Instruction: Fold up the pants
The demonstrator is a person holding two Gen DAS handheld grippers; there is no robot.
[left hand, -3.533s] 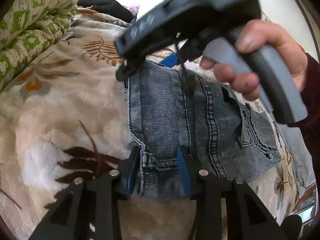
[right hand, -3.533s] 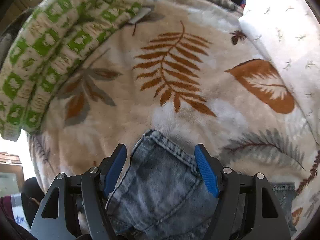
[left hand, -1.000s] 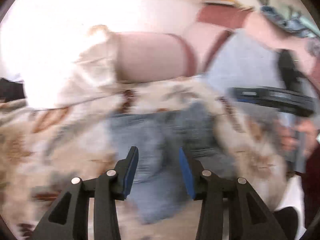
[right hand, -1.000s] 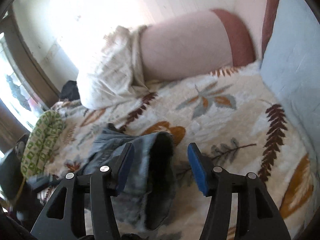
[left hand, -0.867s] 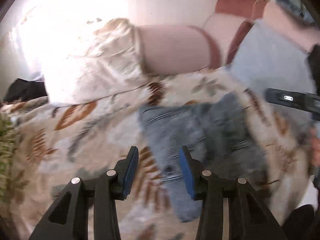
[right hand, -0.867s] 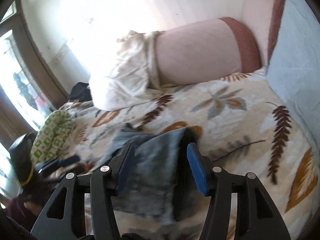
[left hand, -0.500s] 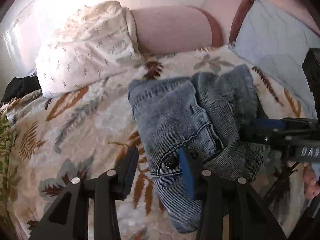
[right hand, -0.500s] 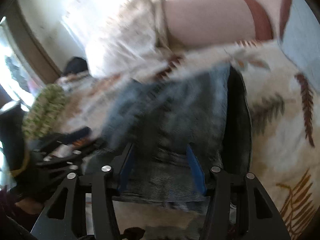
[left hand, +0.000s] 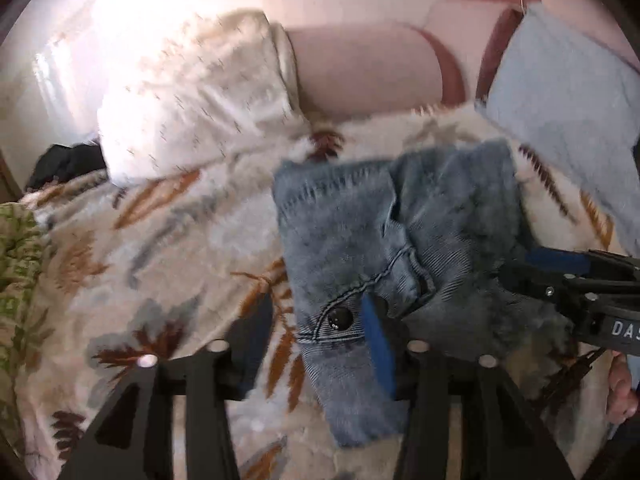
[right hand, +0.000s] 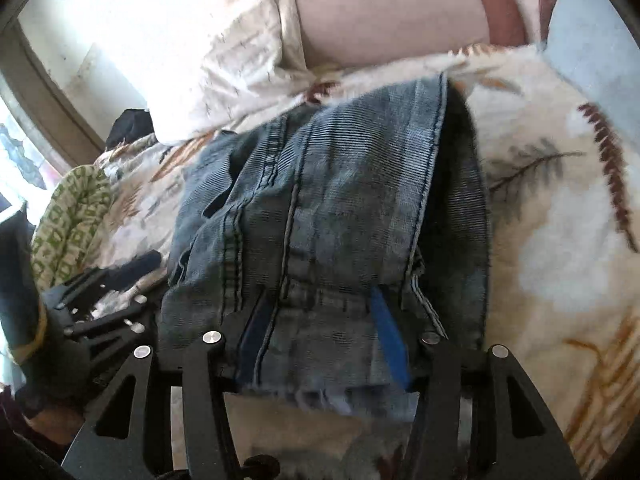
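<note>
Faded blue denim pants (left hand: pixel 340 232) lay as a compact folded bundle on the bed, on the cream fleece blanket w/ brown and grey leaf print (left hand: pixel 180 240). They sat in front of the pink bolster cushion (left hand: pixel 360 72), btwn the white speckled pillow (left hand: pixel 192 92) and the pale blue pillow (left hand: pixel 568 100).

My left tongs (left hand: pixel 316 320) were opening. Half a sec before, they stood narrower, right at the waistband by the black button (left hand: pixel 339 317). Now the left finger was out over the blanket, clear of the cloth. The blue pad of the other finger lay over the denim beside the button. Only the waistband corner sat btwn the jaws, so no grip there: released.

My right tongs (right hand: pixel 318 304) had the leg end of the pants (right hand: pixel 340 200) btwn them. About a sec earlier that cloth hung bunched in these tongs above the bed. Now it was spread down over the rest of the bundle, seams running away from me and the frayed hem right at the jaws. The pads looked to be pressing on the denim, though the jaws were just starting to ease apart. From the left cam the right tongs (left hand: pixel 560 276) reached in low at the bundle's right edge, w/ my fingers (left hand: pixel 620 384) under the handle.

The green-and-white patterned quilt (left hand: pixel 16 248) sat at the far left edge; 3.5 s ago it filled the upper left of both views.
</note>
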